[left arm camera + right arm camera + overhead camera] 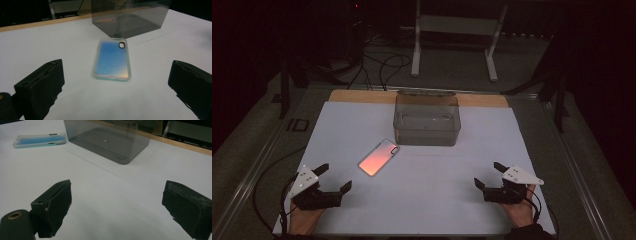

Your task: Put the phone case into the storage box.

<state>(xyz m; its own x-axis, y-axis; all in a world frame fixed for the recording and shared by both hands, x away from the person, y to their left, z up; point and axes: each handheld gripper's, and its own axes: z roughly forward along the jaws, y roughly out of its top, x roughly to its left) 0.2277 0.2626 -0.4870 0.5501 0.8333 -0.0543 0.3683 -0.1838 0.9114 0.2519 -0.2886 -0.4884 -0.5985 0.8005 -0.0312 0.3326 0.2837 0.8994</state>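
Observation:
A phone case (379, 157) with an iridescent back lies flat on the white sheet, left of centre. It looks orange-pink from above and blue in the left gripper view (112, 59), with its camera hole at the far end. Behind it stands a clear smoky plastic box (427, 120), with nothing inside it. My left gripper (333, 177) rests near the front left edge, open, with the case a short way ahead of its jaws. My right gripper (489, 174) sits at the front right, open, holding nothing. The case (40, 140) and box (107, 141) lie ahead and to the left of it.
The white sheet (437, 200) covers a wooden tabletop whose bare edge (362, 96) shows at the back. Cables (382, 70) and a white metal stand (457, 30) are on the floor beyond the table. A metal rail (257, 165) runs along the left side.

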